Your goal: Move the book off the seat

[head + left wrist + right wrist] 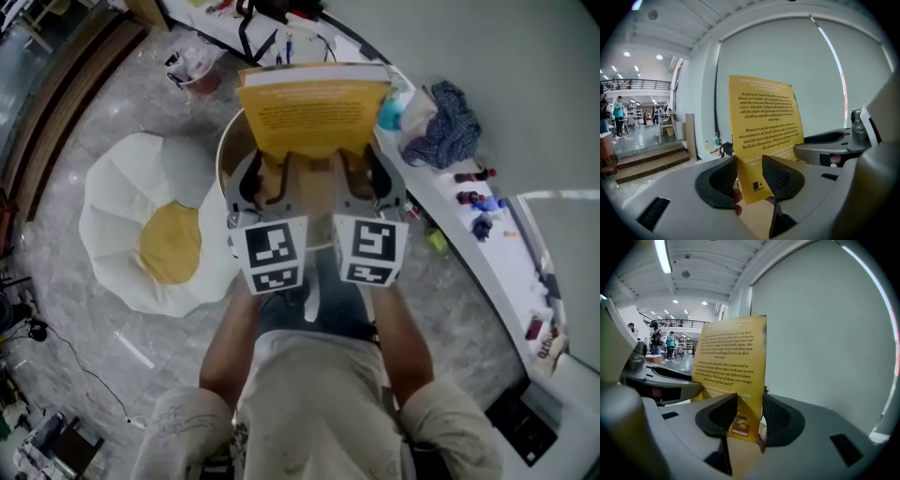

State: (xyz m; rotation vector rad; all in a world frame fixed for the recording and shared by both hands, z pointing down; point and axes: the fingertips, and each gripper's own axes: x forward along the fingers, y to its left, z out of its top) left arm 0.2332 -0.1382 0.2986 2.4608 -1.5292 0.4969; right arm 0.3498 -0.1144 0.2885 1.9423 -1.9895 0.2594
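A yellow book (314, 108) with dark print on its cover is held upright in front of me, gripped at its lower edge from both sides. My left gripper (272, 183) is shut on its lower left corner, my right gripper (361, 178) on its lower right. In the left gripper view the book (764, 131) stands between the black pads of the left gripper (750, 176). The right gripper view shows the book (733, 357) clamped the same way in the right gripper (750, 416). Beneath the book shows the rim of a round tan seat (223, 159), mostly hidden.
A white and yellow egg-shaped cushion (155, 225) lies on the marble floor to the left. A curved white counter (487, 244) runs along the right with a blue cloth (445, 122) and small bottles. Wooden steps (647, 159) lie off to the left.
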